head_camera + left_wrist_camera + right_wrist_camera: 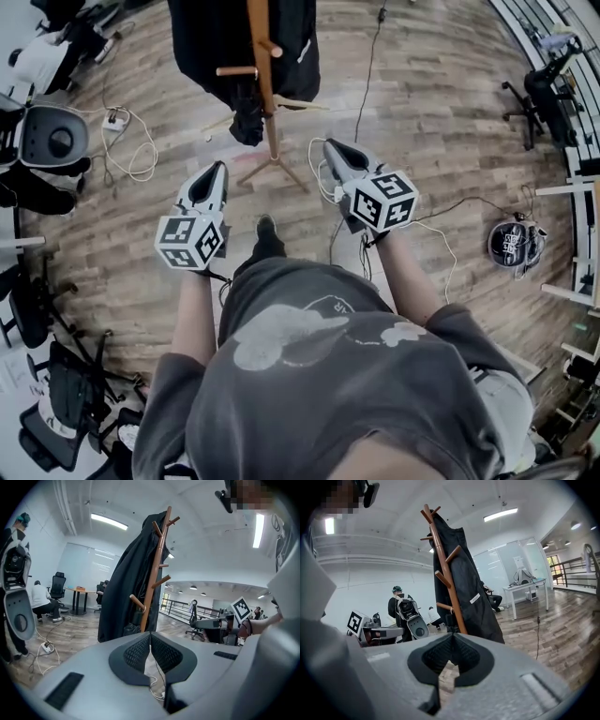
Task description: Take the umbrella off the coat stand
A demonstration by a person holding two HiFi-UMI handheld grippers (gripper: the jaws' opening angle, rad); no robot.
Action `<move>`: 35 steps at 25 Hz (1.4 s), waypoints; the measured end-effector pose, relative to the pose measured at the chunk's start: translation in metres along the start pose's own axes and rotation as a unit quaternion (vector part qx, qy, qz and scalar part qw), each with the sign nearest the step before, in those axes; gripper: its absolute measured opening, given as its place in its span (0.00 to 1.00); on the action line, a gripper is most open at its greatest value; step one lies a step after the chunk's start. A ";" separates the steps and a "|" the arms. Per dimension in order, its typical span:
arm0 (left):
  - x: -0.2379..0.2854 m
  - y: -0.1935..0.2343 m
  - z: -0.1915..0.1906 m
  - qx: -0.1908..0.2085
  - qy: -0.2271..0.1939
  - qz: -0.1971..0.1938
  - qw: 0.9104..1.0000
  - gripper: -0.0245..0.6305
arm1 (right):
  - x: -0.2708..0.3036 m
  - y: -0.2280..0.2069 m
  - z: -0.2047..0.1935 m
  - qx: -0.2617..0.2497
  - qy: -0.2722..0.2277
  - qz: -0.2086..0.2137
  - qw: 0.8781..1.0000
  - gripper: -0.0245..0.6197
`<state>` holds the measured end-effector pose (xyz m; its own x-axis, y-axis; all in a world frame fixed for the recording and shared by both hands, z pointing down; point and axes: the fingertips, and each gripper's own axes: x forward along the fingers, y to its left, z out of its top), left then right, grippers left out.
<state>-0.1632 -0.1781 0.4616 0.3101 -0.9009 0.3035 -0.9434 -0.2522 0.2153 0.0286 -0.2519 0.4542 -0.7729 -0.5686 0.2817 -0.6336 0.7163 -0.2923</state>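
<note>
A folded black umbrella (247, 124) is being shown hanging from a low peg of the wooden coat stand (266, 89), against a black coat (208, 37). The left gripper (220, 169) and right gripper (330, 147) are being held short of the stand, each with jaws pressed together on nothing.

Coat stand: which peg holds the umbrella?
The lowest peg: the folded dark umbrella dangles from it by its strap. The pegs above are bare or carry the black coat.
</note>
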 end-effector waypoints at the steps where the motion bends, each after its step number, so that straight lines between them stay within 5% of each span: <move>1: 0.008 0.005 0.002 0.001 0.003 -0.007 1.000 0.05 | 0.009 -0.003 0.002 -0.002 0.003 -0.002 1.000 0.04; 10: 0.073 0.043 -0.002 0.015 0.033 -0.066 0.997 0.06 | 0.079 -0.008 0.009 0.010 0.017 -0.015 1.000 0.04; 18: 0.121 0.069 -0.010 0.038 0.056 -0.100 0.993 0.22 | 0.108 -0.025 0.017 0.021 0.028 -0.049 0.998 0.04; 26: 0.166 0.098 -0.042 0.075 0.074 -0.083 0.991 0.53 | 0.115 -0.041 0.016 0.032 0.035 -0.086 0.995 0.04; 35: 0.216 0.104 -0.064 0.069 0.085 -0.098 0.989 0.61 | 0.120 -0.055 0.011 0.045 0.039 -0.118 0.991 0.04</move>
<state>-0.1863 -0.3768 0.6089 0.4929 -0.7608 0.4222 -0.8666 -0.4724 0.1606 -0.0297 -0.3640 0.4945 -0.5994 -0.6813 0.4202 -0.8001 0.5259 -0.2886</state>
